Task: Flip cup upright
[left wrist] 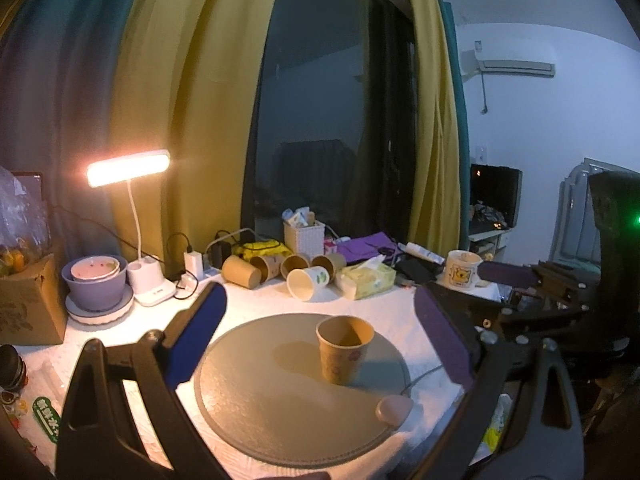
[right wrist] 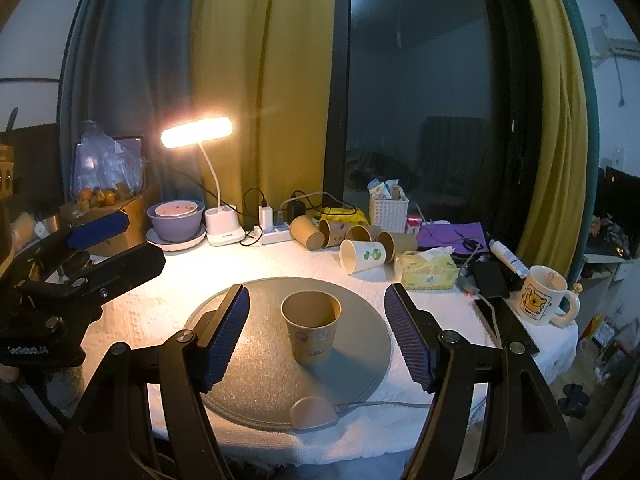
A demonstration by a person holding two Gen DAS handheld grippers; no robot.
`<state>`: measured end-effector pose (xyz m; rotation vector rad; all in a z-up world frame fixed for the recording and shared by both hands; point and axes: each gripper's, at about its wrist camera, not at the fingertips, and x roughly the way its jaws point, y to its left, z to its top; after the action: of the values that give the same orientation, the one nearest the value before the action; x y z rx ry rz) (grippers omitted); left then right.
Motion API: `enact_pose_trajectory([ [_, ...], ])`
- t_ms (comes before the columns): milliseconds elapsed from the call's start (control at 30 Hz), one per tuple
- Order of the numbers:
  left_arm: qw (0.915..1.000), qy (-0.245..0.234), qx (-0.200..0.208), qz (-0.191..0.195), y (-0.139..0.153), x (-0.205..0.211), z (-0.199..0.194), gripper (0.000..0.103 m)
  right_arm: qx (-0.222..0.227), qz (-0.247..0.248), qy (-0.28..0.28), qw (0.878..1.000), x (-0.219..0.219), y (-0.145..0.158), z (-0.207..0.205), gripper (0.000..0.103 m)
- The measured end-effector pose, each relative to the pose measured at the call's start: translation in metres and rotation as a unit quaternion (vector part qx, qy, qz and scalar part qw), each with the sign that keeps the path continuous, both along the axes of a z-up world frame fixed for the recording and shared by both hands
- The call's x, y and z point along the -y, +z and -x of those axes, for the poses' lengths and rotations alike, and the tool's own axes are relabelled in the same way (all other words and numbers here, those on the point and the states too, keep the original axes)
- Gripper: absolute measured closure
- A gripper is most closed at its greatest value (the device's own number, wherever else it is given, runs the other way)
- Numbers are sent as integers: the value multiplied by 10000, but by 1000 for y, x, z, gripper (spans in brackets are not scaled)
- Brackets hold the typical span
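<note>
A brown paper cup [left wrist: 343, 348] stands upright, mouth up, on the round grey mat [left wrist: 280, 400]; it also shows in the right wrist view [right wrist: 311, 326] on the mat [right wrist: 248, 380]. My left gripper [left wrist: 320, 332] is open and empty, its blue pads spread wide, with the cup ahead between them. My right gripper [right wrist: 316, 332] is open and empty, with the cup between its pads and untouched. The right gripper also shows at the right of the left wrist view [left wrist: 520, 280], and the left gripper at the left of the right wrist view [right wrist: 104, 240].
Several paper cups [right wrist: 352, 240] lie on their sides at the back. A lit desk lamp [right wrist: 200, 132], stacked bowls [right wrist: 176, 220], a tissue pack [right wrist: 428, 268], a bear mug [right wrist: 542, 296], a phone [right wrist: 504, 320] and a power strip [right wrist: 272, 232] crowd the table's back and right.
</note>
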<state>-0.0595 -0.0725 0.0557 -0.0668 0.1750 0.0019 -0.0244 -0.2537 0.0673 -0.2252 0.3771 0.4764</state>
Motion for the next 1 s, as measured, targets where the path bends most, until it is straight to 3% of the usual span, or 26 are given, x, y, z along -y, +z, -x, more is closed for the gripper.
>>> enact_pose_trajectory([
  [1000, 9999, 49, -15, 130, -4, 0, 1, 7, -83, 7, -1, 10000, -1, -4, -1, 30],
])
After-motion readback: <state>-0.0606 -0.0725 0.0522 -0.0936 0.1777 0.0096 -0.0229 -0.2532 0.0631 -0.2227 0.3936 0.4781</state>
